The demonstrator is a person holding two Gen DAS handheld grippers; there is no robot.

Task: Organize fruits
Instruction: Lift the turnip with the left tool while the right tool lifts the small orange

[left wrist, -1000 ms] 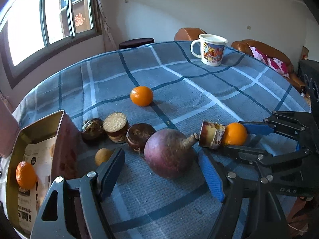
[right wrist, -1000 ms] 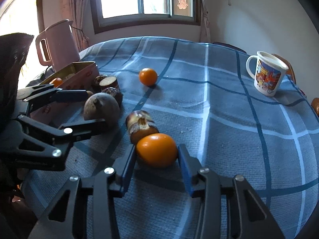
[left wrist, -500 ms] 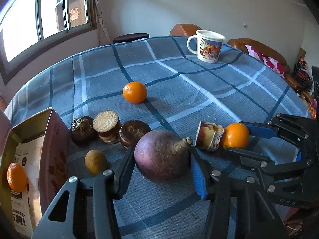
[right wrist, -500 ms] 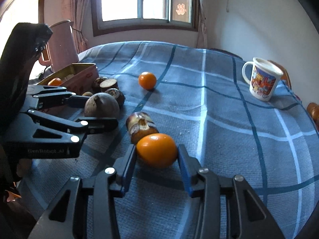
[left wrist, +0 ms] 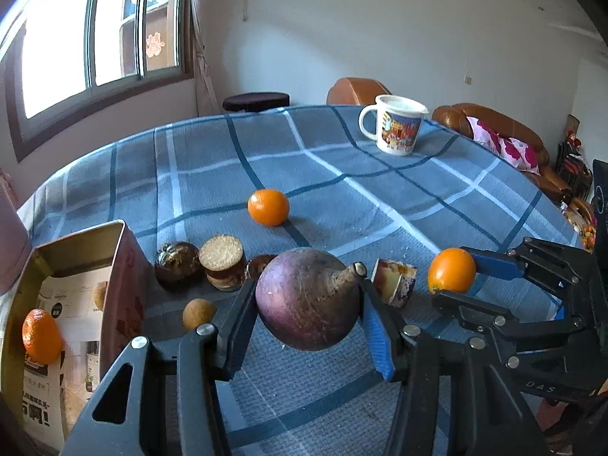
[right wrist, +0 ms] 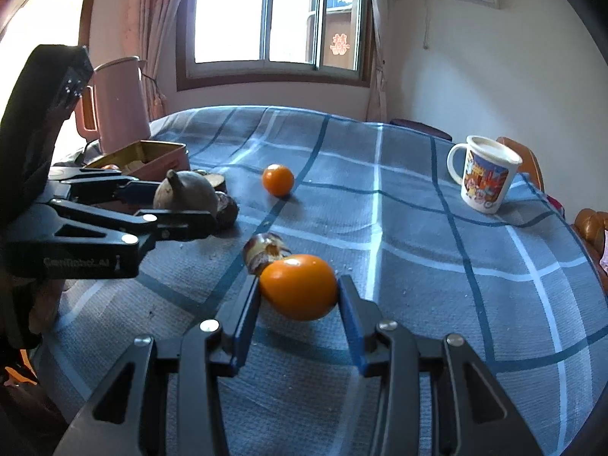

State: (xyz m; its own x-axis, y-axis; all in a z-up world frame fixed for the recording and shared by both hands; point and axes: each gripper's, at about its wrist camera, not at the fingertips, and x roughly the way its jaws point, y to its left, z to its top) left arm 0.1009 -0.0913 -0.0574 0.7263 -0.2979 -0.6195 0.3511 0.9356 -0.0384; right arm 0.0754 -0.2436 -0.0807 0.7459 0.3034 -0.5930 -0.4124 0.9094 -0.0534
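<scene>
A round purple root (left wrist: pixel 304 311) with a stubby stem is pinched between the pads of my left gripper (left wrist: pixel 306 296), which is shut on it just over the blue checked cloth. My right gripper (right wrist: pixel 299 292) is shut on an orange (right wrist: pixel 298 290); in the left wrist view this orange (left wrist: pixel 451 270) sits at the right between the blue fingertips. The left gripper (right wrist: pixel 182 205) with the root (right wrist: pixel 186 193) shows at the left of the right wrist view. Another orange (left wrist: pixel 268 207) lies loose farther back on the cloth.
An open tin box (left wrist: pixel 114 235) at the left edge holds one orange (left wrist: pixel 40 336). Brown cut pieces (left wrist: pixel 220 262), a small tan fruit (left wrist: pixel 198 313) and a cut chunk (left wrist: pixel 393 281) lie near the grippers. A printed mug (left wrist: pixel 395 129) stands far back, a pink kettle (right wrist: pixel 117 102) beyond the tin.
The left jaws, wide apart around the purple root a second ago, have shut on it. Both views have tilted upward a little. The right gripper has kept its hold on the orange.
</scene>
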